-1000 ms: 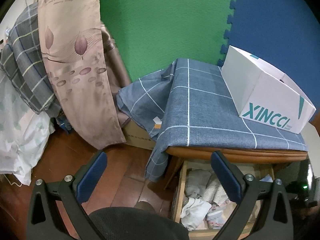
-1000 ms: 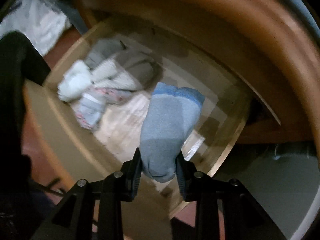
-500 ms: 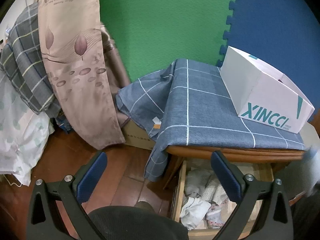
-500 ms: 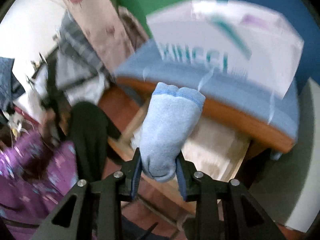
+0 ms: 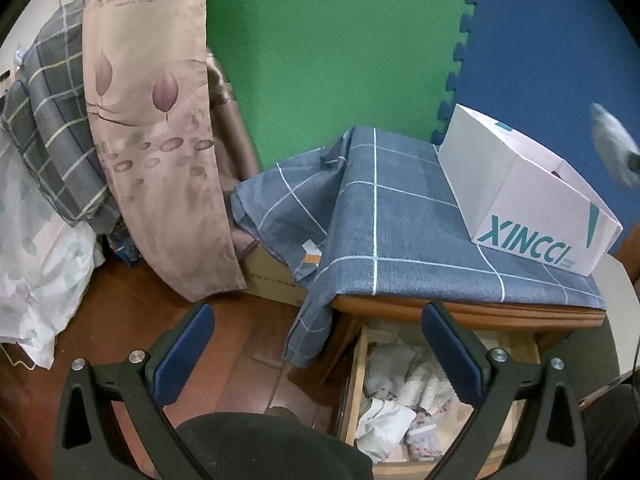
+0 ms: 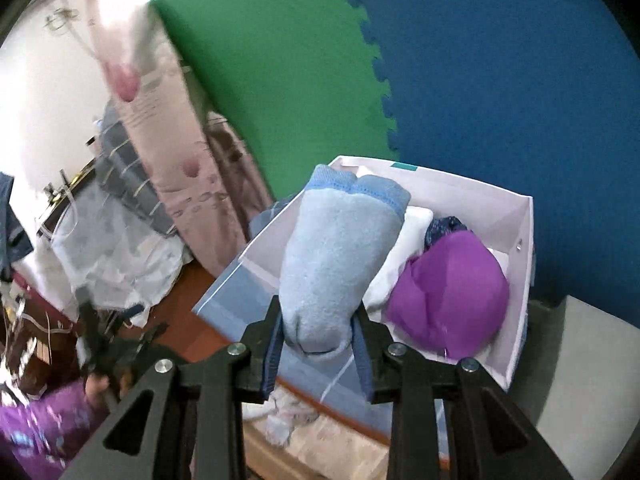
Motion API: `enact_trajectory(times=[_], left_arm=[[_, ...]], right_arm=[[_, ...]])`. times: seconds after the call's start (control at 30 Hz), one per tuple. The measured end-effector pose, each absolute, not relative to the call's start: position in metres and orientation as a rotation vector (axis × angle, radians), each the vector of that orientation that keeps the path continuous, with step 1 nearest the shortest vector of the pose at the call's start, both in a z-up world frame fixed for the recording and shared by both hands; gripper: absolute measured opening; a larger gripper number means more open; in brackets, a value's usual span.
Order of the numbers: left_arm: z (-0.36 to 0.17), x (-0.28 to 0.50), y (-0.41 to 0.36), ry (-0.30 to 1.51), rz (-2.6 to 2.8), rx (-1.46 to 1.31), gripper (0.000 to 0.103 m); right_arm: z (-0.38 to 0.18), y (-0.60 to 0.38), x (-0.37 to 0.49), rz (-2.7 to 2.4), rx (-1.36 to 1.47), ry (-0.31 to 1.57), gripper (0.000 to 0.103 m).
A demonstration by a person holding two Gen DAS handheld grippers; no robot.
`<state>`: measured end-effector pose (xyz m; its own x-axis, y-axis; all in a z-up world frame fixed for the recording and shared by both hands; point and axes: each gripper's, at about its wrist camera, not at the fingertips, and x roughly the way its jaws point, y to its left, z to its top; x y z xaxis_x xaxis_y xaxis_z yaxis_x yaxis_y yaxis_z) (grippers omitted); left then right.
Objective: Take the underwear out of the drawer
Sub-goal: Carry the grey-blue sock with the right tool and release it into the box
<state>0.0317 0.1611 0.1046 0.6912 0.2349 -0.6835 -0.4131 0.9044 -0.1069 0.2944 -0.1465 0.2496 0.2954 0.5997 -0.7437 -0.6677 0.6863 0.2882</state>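
I have a light blue rolled garment (image 6: 340, 256) pinched at its lower end between the pads of my right gripper (image 6: 318, 350), whose jaws are narrowed onto it; the roll stands up and away from the fingers, its darker blue banded end farthest from me. In the left wrist view the same bundle shows only as a pale blur (image 5: 614, 148) at the far right edge, up above the box. Just beyond the held roll sits the white XINCCI box (image 6: 520, 280), open at the top, with a purple garment (image 6: 452, 300) to the right of my fingers and a white folded piece (image 6: 404, 256) behind the roll. The box rests on a blue checked cloth (image 5: 400, 220) spread over the tabletop of a wooden cabinet (image 5: 460, 310).

Below my right gripper the open drawer (image 5: 356, 384) still carries a heap of pale clothes (image 5: 400, 396). My left gripper (image 5: 318, 354) hangs in front of that drawer with its jaws spread wide and nothing between them; its right finger (image 5: 452, 354) lies across the drawer's contents in the picture. To the left of it hang a floral curtain (image 5: 156, 120) and a grey plaid fabric (image 5: 52, 120) over a wooden floor (image 5: 248, 344).
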Motion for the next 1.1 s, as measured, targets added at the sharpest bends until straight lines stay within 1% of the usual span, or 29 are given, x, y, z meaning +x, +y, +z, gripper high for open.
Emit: enact_trajectory(times=[0.27, 0.4, 0.5, 0.8, 0.83, 1.0, 1.1], left_arm=[[0.106, 0.031, 0.156, 0.713, 0.37, -0.231, 0.102], [0.107, 0.03, 0.155, 0.705, 0.369, -0.223, 0.102], [0.107, 0.029, 0.155, 0.7, 0.365, -0.218, 0.102], [0.108, 0.029, 0.149, 0.693, 0.359, -0.191, 0.102], [0.108, 0.029, 0.15, 0.693, 0.359, -0.193, 0.102], [0.108, 0.03, 0.15, 0.695, 0.36, -0.202, 0.102], [0.108, 0.031, 0.149, 0.701, 0.362, -0.197, 0.102]], right_arm=[[0.189, -0.08, 0.354, 0.785, -0.104, 1.069, 0.031], [0.157, -0.06, 0.361, 0.766, -0.109, 1.126, 0.031], [0.146, -0.05, 0.361, 0.767, -0.108, 1.149, 0.031], [0.125, -0.034, 0.356, 0.773, -0.118, 1.19, 0.032], [0.125, -0.034, 0.356, 0.774, -0.116, 1.19, 0.035], [0.125, -0.039, 0.358, 0.762, -0.079, 1.195, 0.04], [0.133, -0.049, 0.355, 0.744, -0.05, 1.164, 0.042]])
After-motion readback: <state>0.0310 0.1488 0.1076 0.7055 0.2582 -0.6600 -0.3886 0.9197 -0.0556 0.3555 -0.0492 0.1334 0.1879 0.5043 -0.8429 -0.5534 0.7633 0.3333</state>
